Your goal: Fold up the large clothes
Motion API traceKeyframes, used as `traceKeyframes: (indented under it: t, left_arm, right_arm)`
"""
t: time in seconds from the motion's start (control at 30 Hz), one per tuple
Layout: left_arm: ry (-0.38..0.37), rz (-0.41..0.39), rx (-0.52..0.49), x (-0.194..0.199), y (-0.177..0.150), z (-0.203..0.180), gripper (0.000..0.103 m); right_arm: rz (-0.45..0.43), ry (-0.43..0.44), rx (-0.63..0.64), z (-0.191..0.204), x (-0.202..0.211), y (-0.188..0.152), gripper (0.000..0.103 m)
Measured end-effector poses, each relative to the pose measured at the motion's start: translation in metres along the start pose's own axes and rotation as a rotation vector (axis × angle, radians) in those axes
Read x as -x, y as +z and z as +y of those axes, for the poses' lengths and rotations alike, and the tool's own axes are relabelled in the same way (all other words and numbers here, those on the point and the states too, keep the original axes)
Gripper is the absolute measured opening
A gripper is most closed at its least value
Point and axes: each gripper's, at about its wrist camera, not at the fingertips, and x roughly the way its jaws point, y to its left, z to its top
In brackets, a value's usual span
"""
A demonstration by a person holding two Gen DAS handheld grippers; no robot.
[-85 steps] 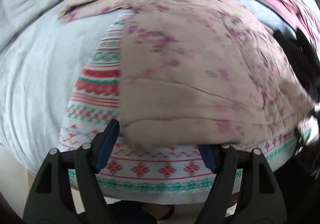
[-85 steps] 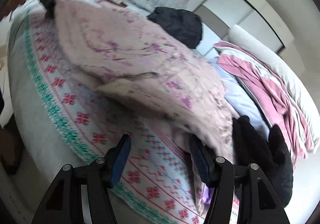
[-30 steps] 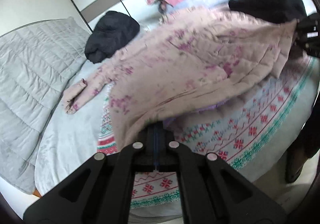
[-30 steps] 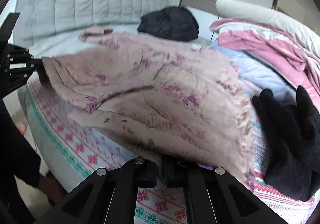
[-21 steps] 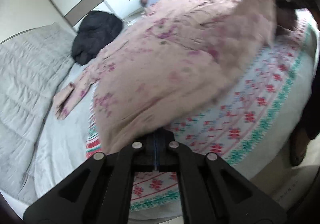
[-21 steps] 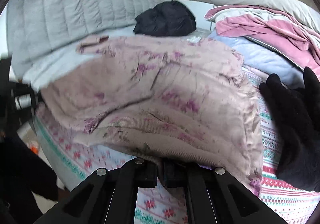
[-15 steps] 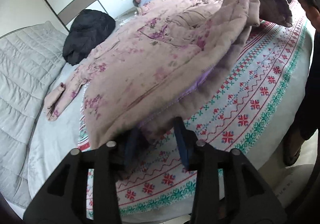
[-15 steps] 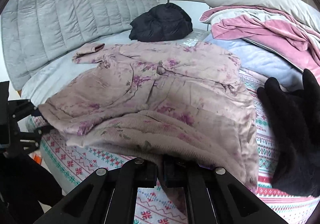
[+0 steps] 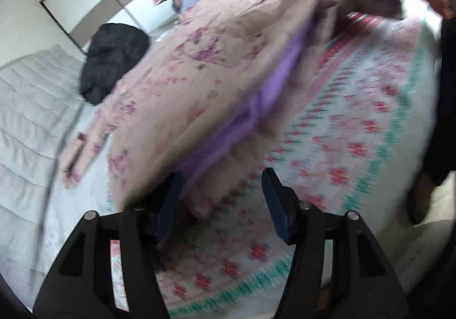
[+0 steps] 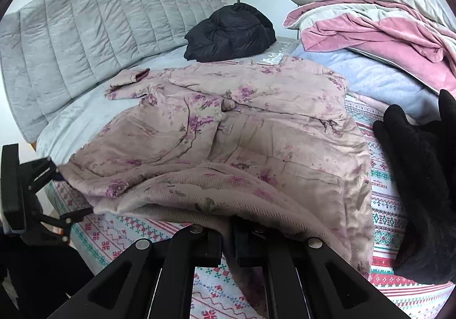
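Observation:
A large pink quilted floral robe [image 10: 242, 125] lies spread on the bed, its hem end folded up over its body. It also shows in the left wrist view [image 9: 205, 68], with purple lining [image 9: 256, 102] along the lifted edge. My right gripper [image 10: 228, 245] is shut on the robe's hem. My left gripper [image 9: 222, 205] is open, its jaws wide apart just off the robe's hem corner; it also shows in the right wrist view [image 10: 57, 193] at the left bed edge.
A patterned blanket [image 9: 356, 148] with red and green motifs covers the bed front. A black jacket [image 10: 230, 31] lies by the grey headboard [image 10: 85, 28]. Pink and blue bedding [image 10: 384, 42] and a black garment [image 10: 421, 176] lie at the right.
My left gripper has opened and let go of the robe's hem corner. The robe has settled folded on the bed. My right gripper stays shut on the hem.

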Motion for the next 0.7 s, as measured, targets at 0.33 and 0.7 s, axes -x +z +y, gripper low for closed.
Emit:
traceKeyframes:
  t: [0.33, 0.7]
  left_arm:
    - [0.161, 0.004, 0.084, -0.008, 0.014, 0.022, 0.006]
    - [0.137, -0.031, -0.043, 0.057, -0.008, 0.027, 0.005]
  right_arm:
    - [0.026, -0.042, 0.115, 0.013, -0.007, -0.033, 0.003]
    - [0.082, 0.054, 0.255, 0.043, 0.012, -0.077, 0.003]
